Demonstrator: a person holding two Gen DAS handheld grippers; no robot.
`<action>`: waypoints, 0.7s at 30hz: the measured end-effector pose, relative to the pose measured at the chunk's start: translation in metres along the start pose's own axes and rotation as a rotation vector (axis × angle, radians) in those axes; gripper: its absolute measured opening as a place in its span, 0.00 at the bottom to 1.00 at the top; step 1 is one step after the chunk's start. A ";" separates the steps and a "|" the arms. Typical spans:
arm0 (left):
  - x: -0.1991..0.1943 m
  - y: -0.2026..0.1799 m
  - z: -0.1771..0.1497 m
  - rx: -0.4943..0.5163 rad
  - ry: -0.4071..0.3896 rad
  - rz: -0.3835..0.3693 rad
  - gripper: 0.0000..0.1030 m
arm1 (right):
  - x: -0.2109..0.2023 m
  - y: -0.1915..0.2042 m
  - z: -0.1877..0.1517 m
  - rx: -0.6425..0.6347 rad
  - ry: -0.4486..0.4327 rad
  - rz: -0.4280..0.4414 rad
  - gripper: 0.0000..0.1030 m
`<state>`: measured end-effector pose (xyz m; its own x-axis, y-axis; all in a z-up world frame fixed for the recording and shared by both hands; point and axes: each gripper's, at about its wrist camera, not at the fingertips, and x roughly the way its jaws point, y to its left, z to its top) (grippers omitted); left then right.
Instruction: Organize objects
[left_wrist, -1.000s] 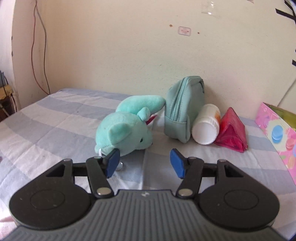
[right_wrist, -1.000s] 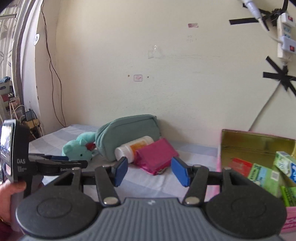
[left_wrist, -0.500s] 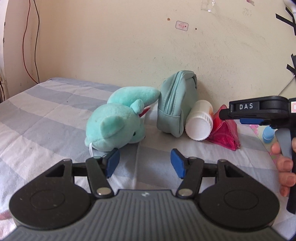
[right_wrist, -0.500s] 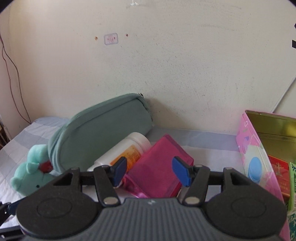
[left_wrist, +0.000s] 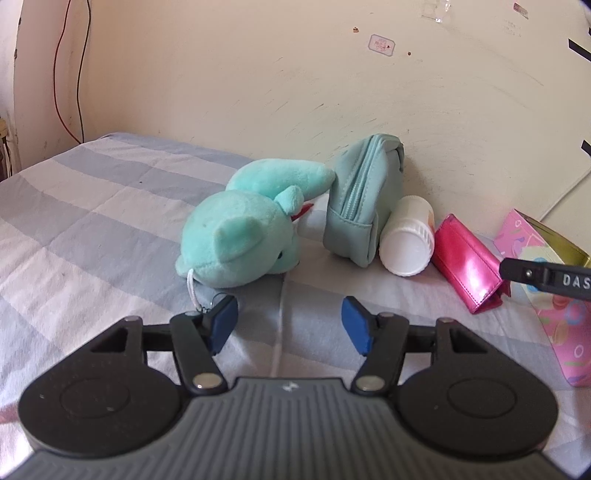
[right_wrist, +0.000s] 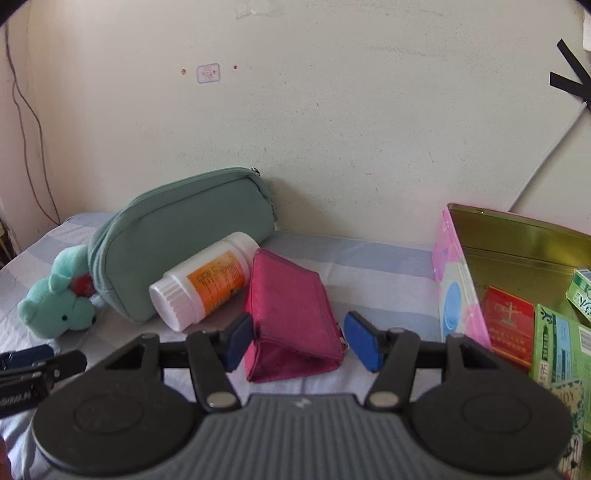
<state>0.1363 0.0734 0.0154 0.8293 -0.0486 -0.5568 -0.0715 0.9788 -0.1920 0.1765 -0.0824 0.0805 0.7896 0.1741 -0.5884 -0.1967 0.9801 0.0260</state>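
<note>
A magenta pouch (right_wrist: 291, 317) lies on the striped bedsheet (left_wrist: 92, 221); it also shows in the left wrist view (left_wrist: 467, 264). My right gripper (right_wrist: 301, 341) is open, its blue pads either side of the pouch's near end. Left of the pouch lie a white pill bottle (right_wrist: 205, 280), a teal zip pouch (right_wrist: 181, 236) and a mint plush toy (right_wrist: 61, 299). My left gripper (left_wrist: 290, 325) is open and empty, just in front of the plush toy (left_wrist: 243, 236).
A pink tin box (right_wrist: 461, 291) stands open at the right, holding a red pack (right_wrist: 509, 317) and green packs (right_wrist: 561, 347). The wall runs close behind the objects. A red cable (left_wrist: 62, 74) hangs at the far left.
My right gripper has moved forward and down, so its pads now flank the magenta pouch. My left gripper has shifted slightly, still open before the plush toy.
</note>
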 end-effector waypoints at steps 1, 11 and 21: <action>0.000 0.000 0.000 -0.004 0.002 -0.003 0.64 | -0.004 0.001 -0.003 -0.018 -0.001 0.003 0.55; -0.001 -0.004 -0.003 0.022 -0.003 -0.011 0.65 | 0.027 0.014 0.000 -0.076 0.010 -0.022 0.75; -0.005 -0.012 -0.006 0.090 -0.020 -0.084 0.65 | 0.023 0.022 -0.027 -0.209 0.115 0.039 0.67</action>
<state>0.1298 0.0603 0.0159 0.8414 -0.1281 -0.5250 0.0482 0.9854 -0.1631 0.1746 -0.0591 0.0457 0.7100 0.1877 -0.6787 -0.3510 0.9299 -0.1101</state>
